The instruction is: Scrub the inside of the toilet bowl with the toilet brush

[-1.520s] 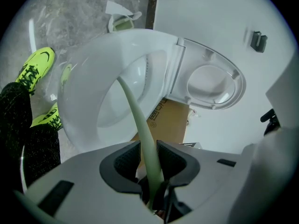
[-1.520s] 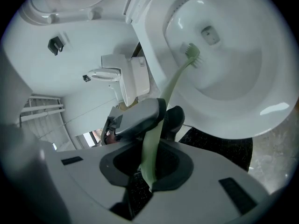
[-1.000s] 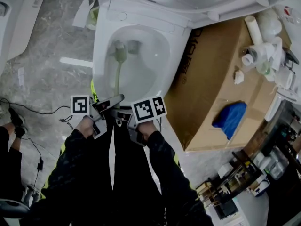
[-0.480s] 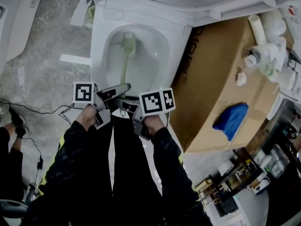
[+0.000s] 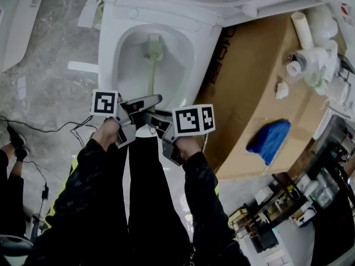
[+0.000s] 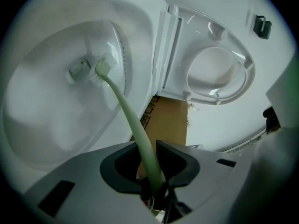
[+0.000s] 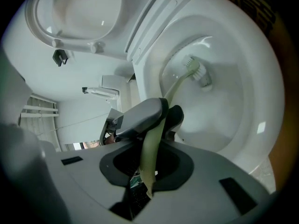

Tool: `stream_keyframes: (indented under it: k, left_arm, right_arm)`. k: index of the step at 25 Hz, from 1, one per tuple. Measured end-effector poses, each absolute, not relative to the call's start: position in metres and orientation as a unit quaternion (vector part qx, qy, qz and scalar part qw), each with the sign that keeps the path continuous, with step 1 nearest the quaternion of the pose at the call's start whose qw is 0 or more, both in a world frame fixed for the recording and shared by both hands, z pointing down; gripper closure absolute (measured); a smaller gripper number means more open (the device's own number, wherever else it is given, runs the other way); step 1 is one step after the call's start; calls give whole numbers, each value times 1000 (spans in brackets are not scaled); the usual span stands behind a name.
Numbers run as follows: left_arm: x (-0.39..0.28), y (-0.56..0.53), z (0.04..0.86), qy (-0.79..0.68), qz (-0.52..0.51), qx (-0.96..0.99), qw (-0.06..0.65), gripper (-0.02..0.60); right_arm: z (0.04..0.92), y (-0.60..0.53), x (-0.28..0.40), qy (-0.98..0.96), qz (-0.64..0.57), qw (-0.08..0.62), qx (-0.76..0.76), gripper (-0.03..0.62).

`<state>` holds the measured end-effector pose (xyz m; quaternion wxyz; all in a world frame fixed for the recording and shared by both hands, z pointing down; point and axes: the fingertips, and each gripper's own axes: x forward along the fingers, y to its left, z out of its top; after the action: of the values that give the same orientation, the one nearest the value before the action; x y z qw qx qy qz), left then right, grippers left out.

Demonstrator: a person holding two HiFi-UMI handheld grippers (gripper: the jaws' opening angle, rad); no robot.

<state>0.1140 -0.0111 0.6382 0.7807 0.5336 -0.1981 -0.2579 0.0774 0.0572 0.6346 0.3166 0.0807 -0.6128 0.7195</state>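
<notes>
The white toilet bowl (image 5: pixel 130 65) stands open with its seat and lid (image 6: pixel 217 73) raised. A pale green toilet brush (image 5: pixel 152 47) reaches into it, its bristle head pressed on the back inner wall (image 6: pixel 100 69) (image 7: pixel 198 74). My left gripper (image 5: pixel 145 101) (image 6: pixel 148 149) is shut on the brush handle at the bowl's near rim. My right gripper (image 5: pixel 160 119) (image 7: pixel 148 161) is shut on the handle's end just behind it. The right gripper view shows the left gripper (image 7: pixel 142 115) ahead on the handle.
A large cardboard box (image 5: pixel 255 93) stands against the toilet's right side, with a blue cloth (image 5: pixel 270 140) and white pipe fittings (image 5: pixel 308 60) on it. A black cable (image 5: pixel 44 132) runs over the marble floor at left. Cluttered shelves (image 5: pixel 288 209) fill the lower right.
Both grippers have pushed forward toward the bowl, and the brush head has slid from the bowl's left part up to its back wall.
</notes>
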Motion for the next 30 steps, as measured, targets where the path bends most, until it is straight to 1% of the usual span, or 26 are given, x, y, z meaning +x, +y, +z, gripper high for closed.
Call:
stream_keyframes:
  k: [10,25,30]
  left_arm:
    - [155,-17,643,-177,-275,516,792,483]
    - [179,15,642,-157,-305,459,820,485]
    - [179,34,642,-154,-295,444,832,485]
  right_arm:
    - [641,51,120,-594,715,352,111,533]
    - [636,83,144,-556,726,391,104,533]
    - [634,101,143,-542,739,388,100,533]
